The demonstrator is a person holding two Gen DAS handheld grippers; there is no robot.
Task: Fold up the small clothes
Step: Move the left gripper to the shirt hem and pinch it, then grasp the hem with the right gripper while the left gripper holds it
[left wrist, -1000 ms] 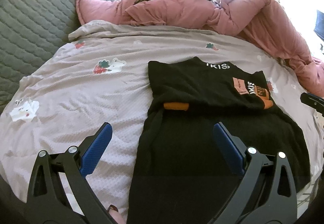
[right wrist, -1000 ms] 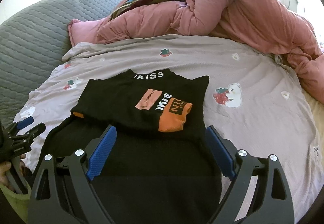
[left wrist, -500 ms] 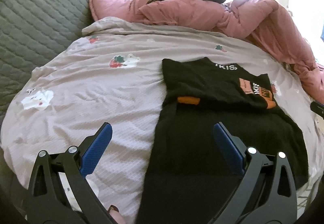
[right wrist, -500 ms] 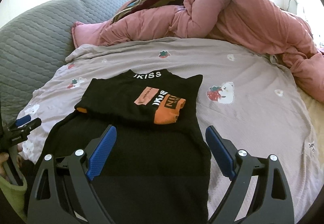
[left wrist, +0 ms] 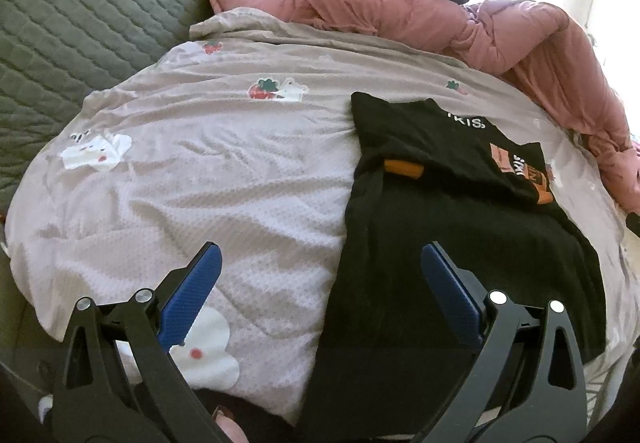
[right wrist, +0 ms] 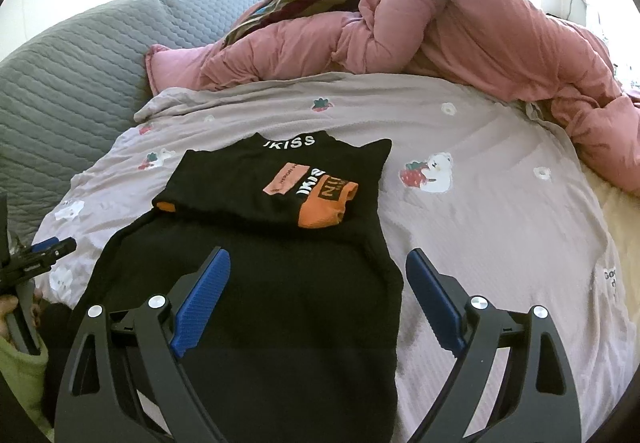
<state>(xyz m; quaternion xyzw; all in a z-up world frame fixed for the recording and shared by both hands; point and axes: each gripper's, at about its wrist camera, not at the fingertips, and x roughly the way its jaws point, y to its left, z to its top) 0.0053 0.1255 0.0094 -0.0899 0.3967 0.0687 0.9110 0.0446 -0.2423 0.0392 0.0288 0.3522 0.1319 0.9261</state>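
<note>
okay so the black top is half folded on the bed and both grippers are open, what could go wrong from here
1. The bedsheet is soft and wrinkled; an open left gripper or right gripper closing on the black top might pinch sheet too.
2. The folded-over upper part lies loose; lifting the near hem could slide it askew.

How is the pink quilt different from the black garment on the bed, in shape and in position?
The pink quilt is bunched in thick, puffy rolls along the far side of the bed; the black garment lies flat and near the cameras. The pink quilt is plain; the black garment bears white letters and orange patches. The black garment has its top part folded over its lower part; the pink quilt shows no neat fold. Both rest on the printed bedsheet.
</note>
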